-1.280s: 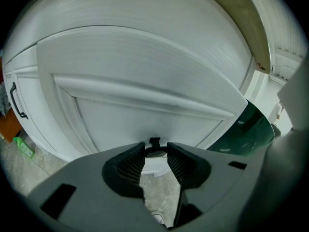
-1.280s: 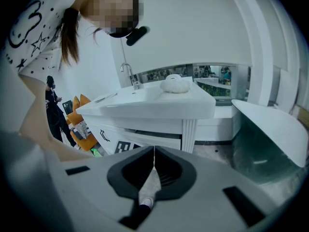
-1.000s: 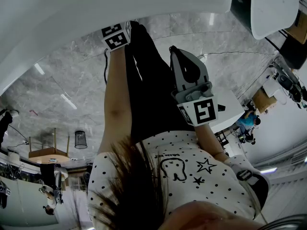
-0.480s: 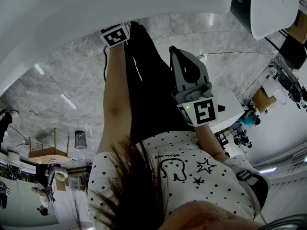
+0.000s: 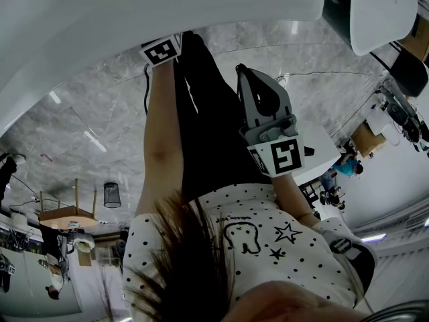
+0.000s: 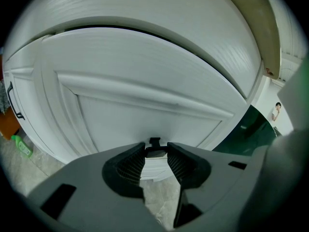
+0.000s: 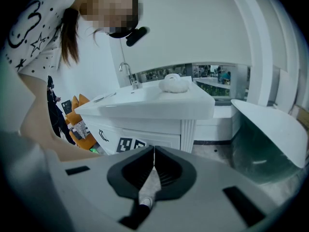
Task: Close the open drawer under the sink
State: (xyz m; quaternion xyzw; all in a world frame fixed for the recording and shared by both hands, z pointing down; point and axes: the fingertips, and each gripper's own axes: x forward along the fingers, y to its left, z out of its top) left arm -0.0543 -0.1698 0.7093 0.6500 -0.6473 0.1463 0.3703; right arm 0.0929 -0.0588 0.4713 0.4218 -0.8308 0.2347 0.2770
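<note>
Marble floor [image 5: 80, 113] unchanged; left gripper [image 6: 155, 152] still grips handle [image 6: 154, 142].

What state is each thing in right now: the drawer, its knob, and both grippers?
drawer: ajar, with a dark gap along its top edge.
knob: clamped between the left jaws.
left gripper: shut on the knob.
right gripper: shut, with nothing between the jaws.

White drawer [image 6: 145, 100], black handle [image 6: 154, 141]. Left gripper [image 6: 156, 150] grey, pads [image 6: 129, 166] black. Marker cube [image 5: 161, 50]: black-and-white squares. Shirt [image 5: 268, 253] white, black dots and stars. Floor [image 5: 87, 113] grey marble. Sink [image 7: 145, 105] white.
</note>
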